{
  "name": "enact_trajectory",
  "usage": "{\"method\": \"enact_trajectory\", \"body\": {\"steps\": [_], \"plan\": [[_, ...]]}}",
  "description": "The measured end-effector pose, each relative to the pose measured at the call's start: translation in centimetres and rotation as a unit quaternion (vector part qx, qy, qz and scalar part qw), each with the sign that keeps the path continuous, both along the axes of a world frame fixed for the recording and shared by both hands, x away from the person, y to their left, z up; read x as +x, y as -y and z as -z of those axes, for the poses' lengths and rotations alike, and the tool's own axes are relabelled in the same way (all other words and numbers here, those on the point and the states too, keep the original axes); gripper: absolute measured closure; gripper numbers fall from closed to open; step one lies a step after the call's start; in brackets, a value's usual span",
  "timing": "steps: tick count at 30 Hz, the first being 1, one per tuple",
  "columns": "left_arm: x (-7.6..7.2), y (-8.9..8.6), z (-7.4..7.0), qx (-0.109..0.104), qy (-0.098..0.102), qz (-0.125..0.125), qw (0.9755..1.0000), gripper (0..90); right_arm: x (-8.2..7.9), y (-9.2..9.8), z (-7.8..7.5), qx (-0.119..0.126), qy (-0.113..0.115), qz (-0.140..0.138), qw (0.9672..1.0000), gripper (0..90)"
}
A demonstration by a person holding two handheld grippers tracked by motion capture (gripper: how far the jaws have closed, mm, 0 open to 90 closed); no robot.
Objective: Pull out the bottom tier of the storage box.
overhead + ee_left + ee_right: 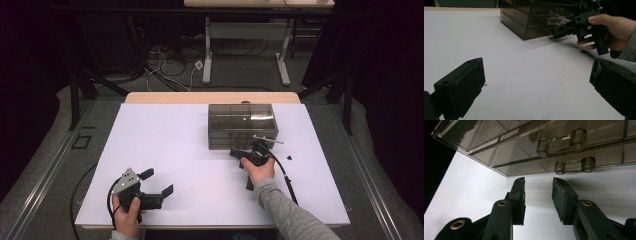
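While the left gripper (155, 182) sits low at the near edge of the white table (175, 150), its jaws spread wide with nothing between them, the left hand (127, 217) wraps its handle and a black cable loops off the table edge. Further in, the right hand (259, 170) holds the right gripper (538, 185) up to the smoky clear-plastic drawer cabinet (242, 125), jaws partly closed, a narrow gap between the flat black pads, nothing gripped. Just ahead of those tips hang two clear bar-shaped drawer handles (574, 165) with round posts, one above the other, not yet touched. A small dark speck (289, 157) lies right of the hand. Beyond the box, bare wooden table edge, then tangled cables (165, 65) and white desk legs (207, 50) on the floor
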State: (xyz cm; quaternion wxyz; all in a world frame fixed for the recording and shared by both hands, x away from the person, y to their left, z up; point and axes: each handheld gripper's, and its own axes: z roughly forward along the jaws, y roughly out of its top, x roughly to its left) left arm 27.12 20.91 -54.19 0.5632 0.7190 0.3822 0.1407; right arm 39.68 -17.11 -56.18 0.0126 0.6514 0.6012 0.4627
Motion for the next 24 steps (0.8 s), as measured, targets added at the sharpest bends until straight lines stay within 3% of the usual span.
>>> {"method": "enact_trajectory", "body": {"steps": [14,16,20,21,22,24], "plan": [[0.01,-0.05,0.00,0.001,0.001,0.000,1.0000,0.4,0.53,0.12,0.75,0.002,-0.016,0.011,0.9998,66.9],[0.02,-0.05,0.00,0.001,0.001,0.000,1.0000,0.4,0.61,0.18,0.89,0.002,-0.008,0.013,0.9999,67.4],[0.02,-0.04,0.00,0.002,0.000,0.001,1.0000,0.4,0.72,0.22,0.96,0.011,-0.016,0.024,0.9995,70.5],[0.01,-0.01,0.01,0.000,0.000,0.000,1.0000,0.4,0.73,0.25,0.86,0.012,-0.027,0.026,0.9992,71.8],[0.00,0.00,0.00,0.000,0.000,0.000,1.0000,0.4,0.83,0.29,1.02,0.015,-0.019,0.029,0.9993,72.6],[-0.01,0.01,0.00,0.000,0.000,0.000,1.0000,0.4,0.83,0.43,0.95,0.023,-0.036,0.031,0.9986,73.3]]}}
